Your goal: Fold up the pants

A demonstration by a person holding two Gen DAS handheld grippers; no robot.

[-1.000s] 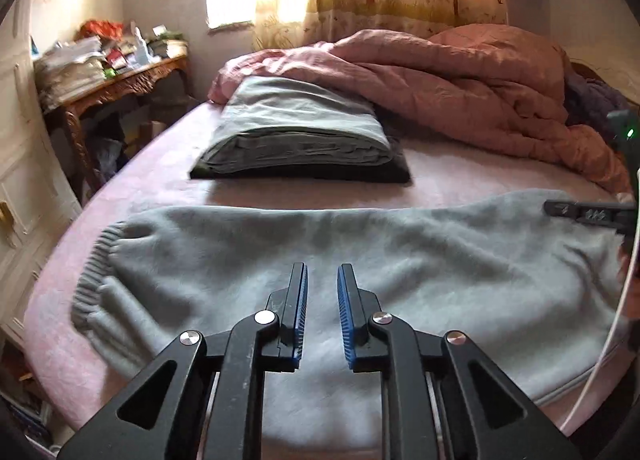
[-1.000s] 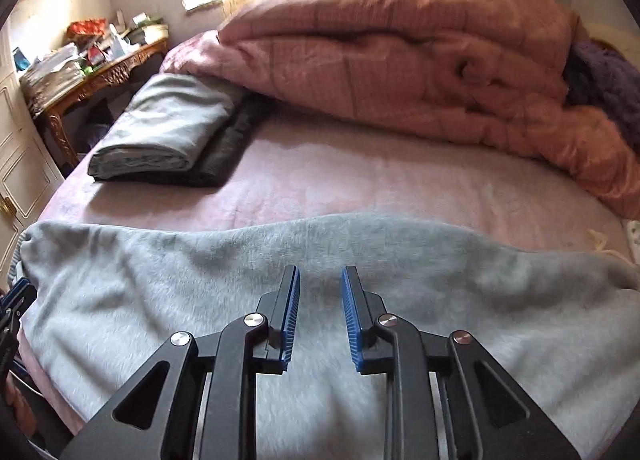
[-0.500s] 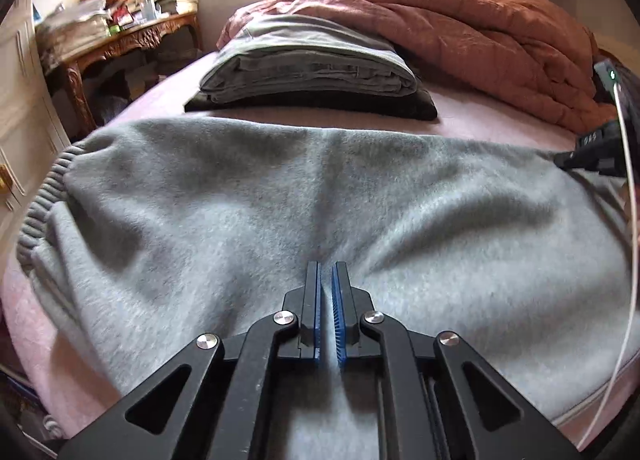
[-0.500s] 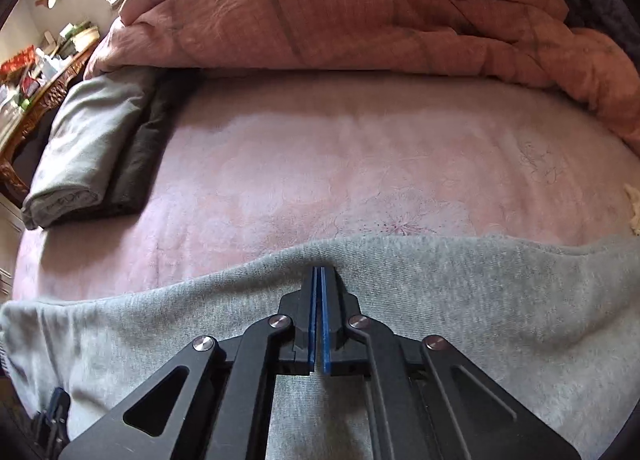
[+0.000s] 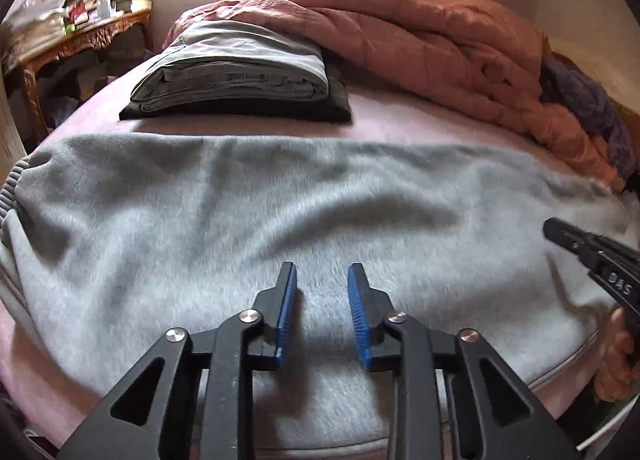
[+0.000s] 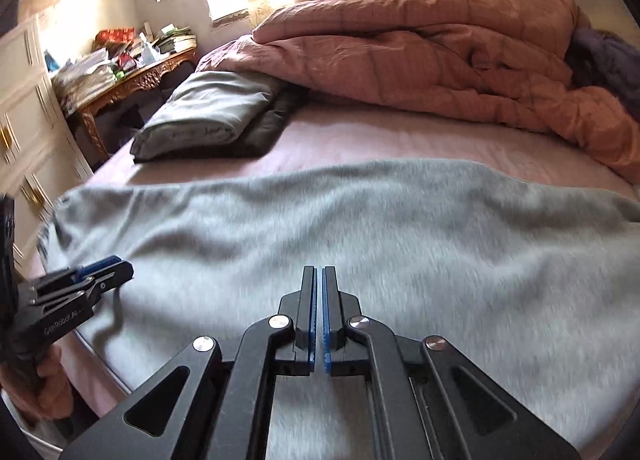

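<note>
The grey fleece sweatpants [image 5: 280, 219] lie spread across the lower half of both frames on the pink bed [image 5: 400, 123], ribbed waistband [image 5: 10, 187] at far left. The left hand-held gripper [image 5: 322, 312] is opening with nothing between its jaws; the right hand-held gripper [image 6: 319, 316] is closed and seems empty. The fabric looks soft, light and limp, so it would likely sag unless pinched at an edge or the waistband.

Our left gripper [image 5: 322, 314] points downward, its blue fingers [image 5: 287, 312] apart and opening with nothing between them. Our right gripper [image 6: 319, 316] angles downward too, fingers pressed together.
</note>
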